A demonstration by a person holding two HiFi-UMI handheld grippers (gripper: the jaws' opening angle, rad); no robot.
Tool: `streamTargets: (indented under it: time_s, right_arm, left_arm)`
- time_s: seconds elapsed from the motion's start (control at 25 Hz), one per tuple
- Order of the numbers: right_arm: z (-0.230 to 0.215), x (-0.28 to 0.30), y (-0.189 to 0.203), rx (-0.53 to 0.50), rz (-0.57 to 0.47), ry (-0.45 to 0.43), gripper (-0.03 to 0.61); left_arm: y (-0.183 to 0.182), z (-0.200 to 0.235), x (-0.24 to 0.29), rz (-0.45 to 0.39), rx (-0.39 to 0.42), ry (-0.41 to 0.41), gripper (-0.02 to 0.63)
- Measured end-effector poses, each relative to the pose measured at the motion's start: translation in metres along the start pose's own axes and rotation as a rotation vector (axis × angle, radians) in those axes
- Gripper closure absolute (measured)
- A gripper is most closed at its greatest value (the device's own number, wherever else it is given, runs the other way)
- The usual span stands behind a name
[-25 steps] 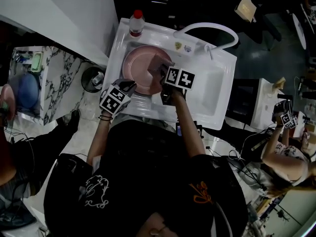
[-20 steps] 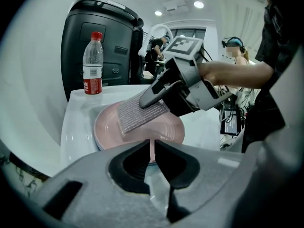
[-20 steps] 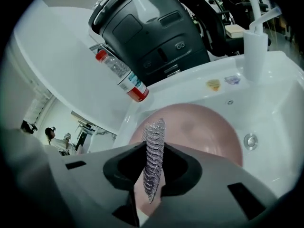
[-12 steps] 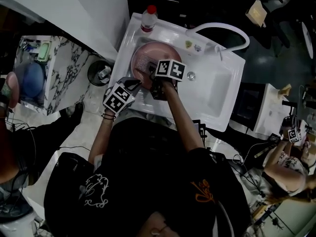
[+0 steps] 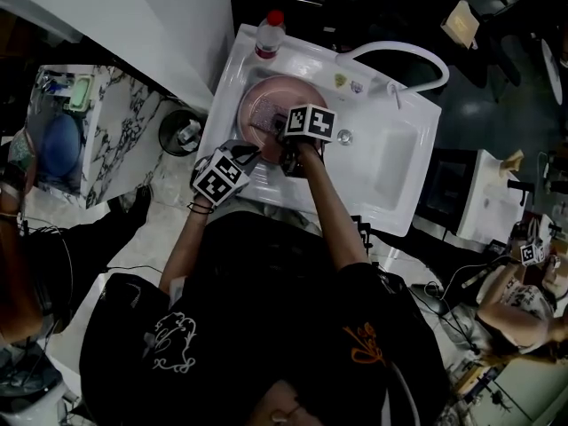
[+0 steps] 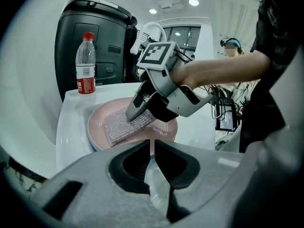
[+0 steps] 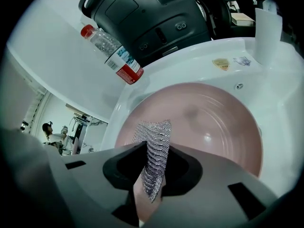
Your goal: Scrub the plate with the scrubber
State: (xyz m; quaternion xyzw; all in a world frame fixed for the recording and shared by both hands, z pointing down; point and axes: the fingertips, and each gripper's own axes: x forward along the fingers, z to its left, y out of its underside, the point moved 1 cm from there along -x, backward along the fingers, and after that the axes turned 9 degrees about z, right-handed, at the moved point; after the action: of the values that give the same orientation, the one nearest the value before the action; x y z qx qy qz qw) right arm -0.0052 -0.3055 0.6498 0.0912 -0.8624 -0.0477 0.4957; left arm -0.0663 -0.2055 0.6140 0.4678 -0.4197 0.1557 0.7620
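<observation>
Head view: the pink plate lies at the left of a white sink; my right gripper is over it, and my left gripper is at its near rim. Left gripper view: my jaws are pinched together on the plate's edge; the silver scrubber lies flat on the plate; a bottle stands behind. Right gripper view: my jaws are clamped on the scrubber, whose free end reaches over the plate.
</observation>
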Motion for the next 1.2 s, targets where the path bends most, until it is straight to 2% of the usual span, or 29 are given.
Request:
streamTargets:
  time_s: [0.36, 0.76, 1.2]
  right_arm:
    - [-0.032, -0.028, 0.006, 0.006, -0.033, 0.071, 0.499]
    - [-0.076, -0.064, 0.016, 0.083, -0.071, 0.147, 0.499]
    - [-0.108, -0.094, 0.019, 0.130, -0.063, 0.243, 0.499]
  left_arm:
    - [-0.004, -0.001, 0.006, 0.021, 0.056, 0.003, 0.572]
    - [-0.021, -0.014, 0.020, 0.017, 0.111, 0.038, 0.572]
    - [-0.024, -0.018, 0.032, 0.049, 0.125, 0.051, 0.572]
